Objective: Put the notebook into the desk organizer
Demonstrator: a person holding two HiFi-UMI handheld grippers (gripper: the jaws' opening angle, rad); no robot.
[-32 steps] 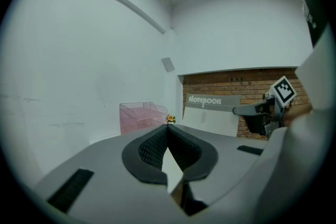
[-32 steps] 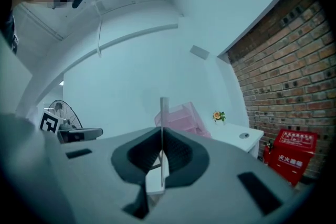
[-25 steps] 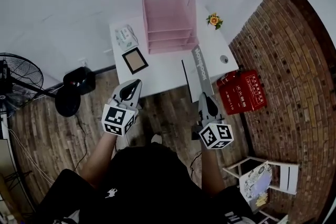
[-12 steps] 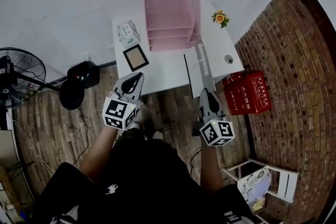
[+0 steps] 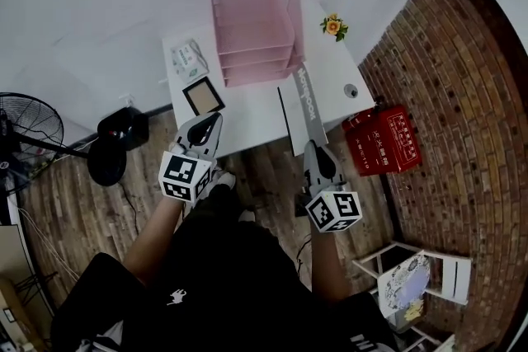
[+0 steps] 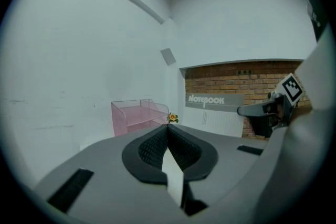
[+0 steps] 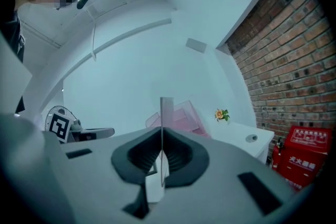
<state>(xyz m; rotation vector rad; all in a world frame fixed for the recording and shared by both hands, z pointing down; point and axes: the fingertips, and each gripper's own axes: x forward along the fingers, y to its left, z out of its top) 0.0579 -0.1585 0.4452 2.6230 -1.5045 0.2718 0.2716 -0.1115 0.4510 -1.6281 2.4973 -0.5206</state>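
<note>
Notebook (image 5: 305, 99) edges toward the organizer (image 5: 252, 21), still outside.
My right gripper (image 5: 313, 149) keeps its fingers clamped on it, on edge just in front of the organizer; left gripper (image 5: 206, 126) follows, fingers together, empty.

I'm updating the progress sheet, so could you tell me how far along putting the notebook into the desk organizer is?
Done: the right gripper is clamped on the notebook, held on edge over the near side of the desk. In hand: the carry to the pink desk organizer, which the notebook has not reached. Left: sliding it into a shelf and releasing. The left gripper is shut and empty.
</note>
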